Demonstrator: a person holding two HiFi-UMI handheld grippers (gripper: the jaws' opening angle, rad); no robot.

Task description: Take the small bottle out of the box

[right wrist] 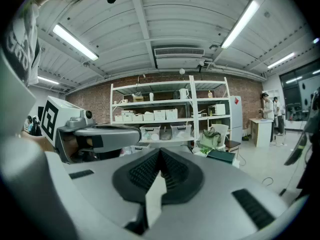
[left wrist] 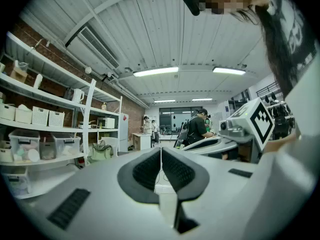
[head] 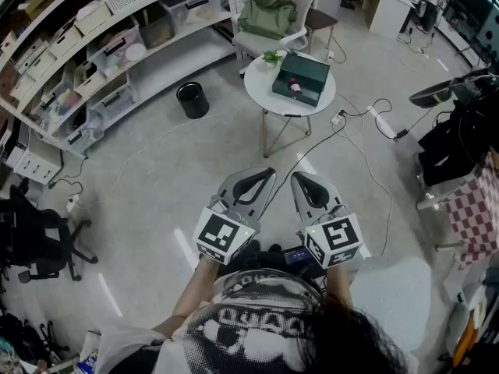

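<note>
While the left gripper (head: 261, 179) and the right gripper (head: 306, 184) are held side by side close in front of the person's body, nothing is gripped by either. In each gripper's own view the two jaws are seen pressed together, with no object between them.

Grey floor (head: 156, 178) is seen beneath the grippers and is crossed by a black cable (head: 312, 150). Well ahead, at about twelve o'clock from the grippers, a round white table (head: 261, 92) is placed, and a dark green box (head: 306, 72) is set on it. The small bottle (head: 295, 88) is seen lying in the box, well apart from both grippers; its details are too small to be made out. A small green plant (head: 271, 55) is placed at the table's eleven o'clock edge.

A black bin (head: 192, 100) is stood on the floor at nine o'clock from the table. Farther off, at twelve o'clock, a green bag (head: 267, 14) is rested on a white chair (head: 251, 44). White shelving (head: 117, 45) loaded with storage boxes is ranged at ten o'clock.
</note>
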